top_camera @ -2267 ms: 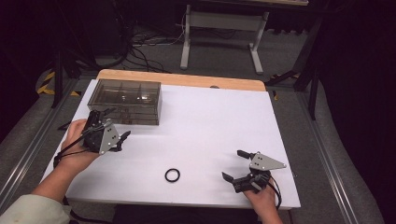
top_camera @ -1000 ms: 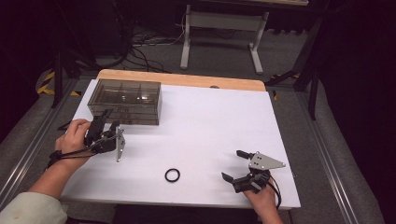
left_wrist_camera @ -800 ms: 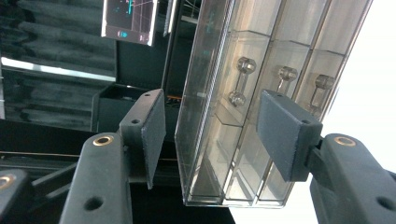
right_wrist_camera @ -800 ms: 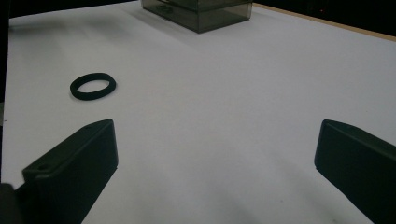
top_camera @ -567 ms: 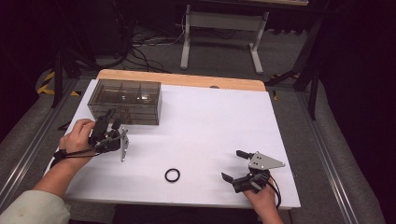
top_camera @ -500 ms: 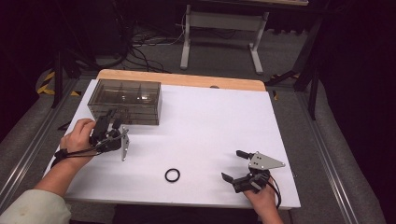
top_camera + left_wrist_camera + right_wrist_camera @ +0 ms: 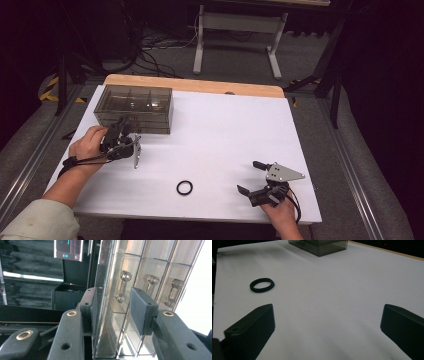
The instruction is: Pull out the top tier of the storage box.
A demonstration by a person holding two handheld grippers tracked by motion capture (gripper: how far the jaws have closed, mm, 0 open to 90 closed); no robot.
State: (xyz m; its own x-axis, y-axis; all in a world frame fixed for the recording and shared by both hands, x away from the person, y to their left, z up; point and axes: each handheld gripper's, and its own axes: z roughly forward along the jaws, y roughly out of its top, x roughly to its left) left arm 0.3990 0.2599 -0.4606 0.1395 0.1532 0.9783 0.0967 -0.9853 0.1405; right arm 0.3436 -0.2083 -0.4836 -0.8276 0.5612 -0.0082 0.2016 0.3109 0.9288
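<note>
Left tool [image 7: 112, 312] has just been closing around the clear box's [image 7: 133, 109] end wall by the counter's [image 7: 235, 125] far-left corner, not clenched yet. Next: squeeze tight & hold. Right tool [image 7: 256, 177] rests wide open, near edge.

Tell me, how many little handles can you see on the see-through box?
3, side by side on the front of the clear drawer box: one handle between the left claw's pads, a second beside it, a third nearest the white table. Others may be hidden.

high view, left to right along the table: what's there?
Left tongs at the smoky clear drawer box → black ring → right tongs.
</note>
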